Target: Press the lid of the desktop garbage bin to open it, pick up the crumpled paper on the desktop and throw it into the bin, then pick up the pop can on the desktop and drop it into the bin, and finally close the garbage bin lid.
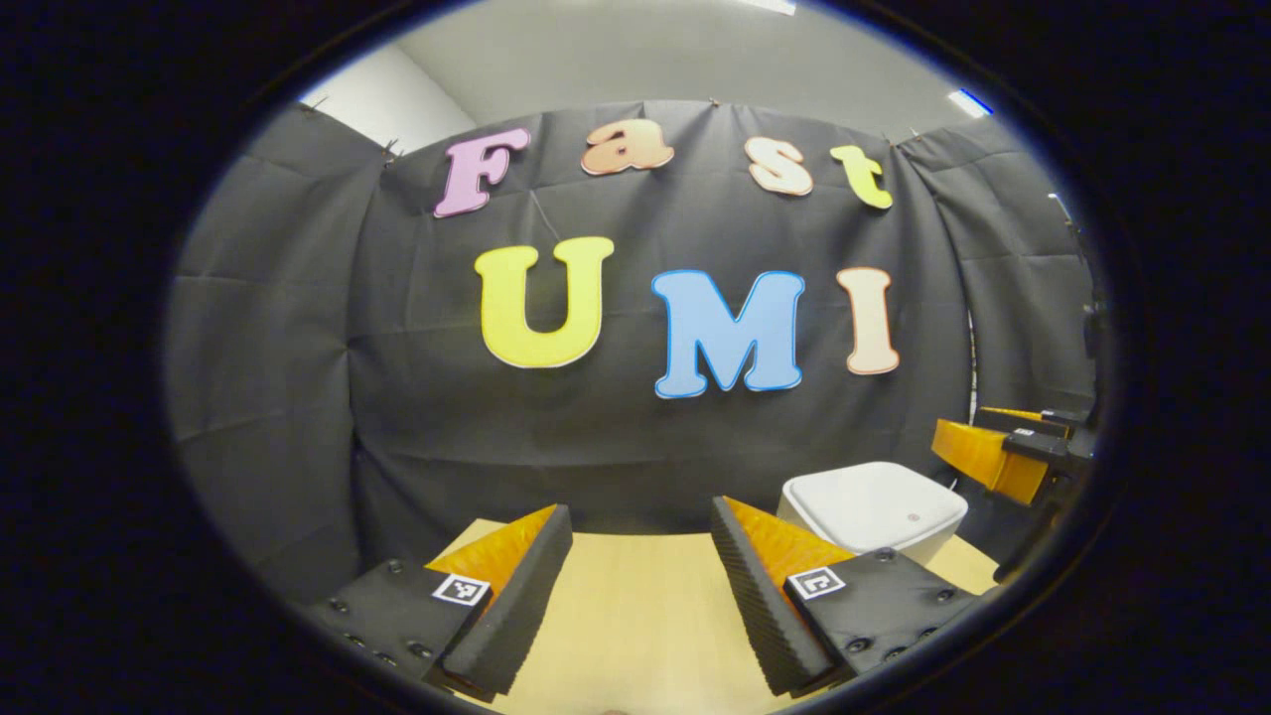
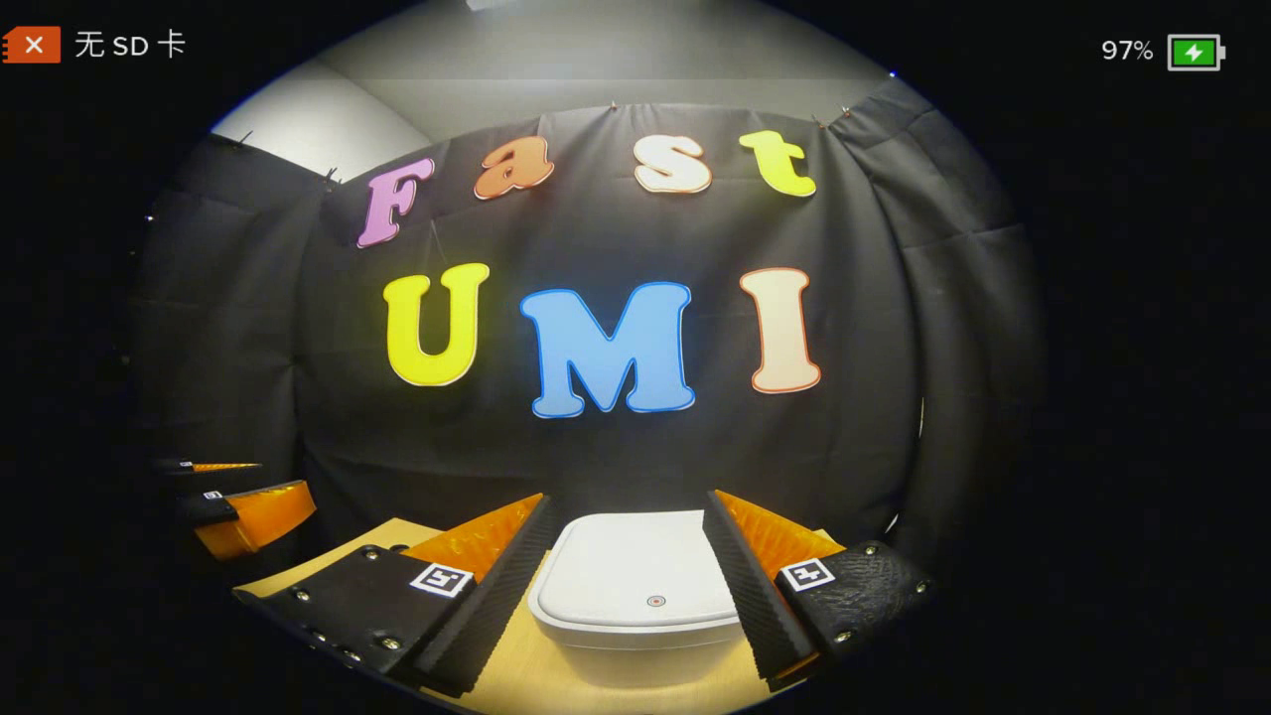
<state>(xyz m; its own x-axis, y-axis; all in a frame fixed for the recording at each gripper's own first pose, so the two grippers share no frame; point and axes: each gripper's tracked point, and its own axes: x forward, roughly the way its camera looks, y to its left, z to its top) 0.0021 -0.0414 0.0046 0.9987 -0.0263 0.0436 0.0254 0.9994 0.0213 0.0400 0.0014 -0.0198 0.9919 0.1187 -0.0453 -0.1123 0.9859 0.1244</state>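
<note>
Bin (image 2: 635,586) lid shut — tongs (image 2: 628,586) agape

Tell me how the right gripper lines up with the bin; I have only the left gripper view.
Observer: In the right gripper view, the bin sits dead centre, straight ahead of the right gripper.
Operator: Give me its fingers' state.
Observer: Open, one on each side of the lid, holding nothing.
Operator: Report where my left gripper appears from there.
Observer: The left gripper is at that view's far left, well off to the side of the bin.
</note>
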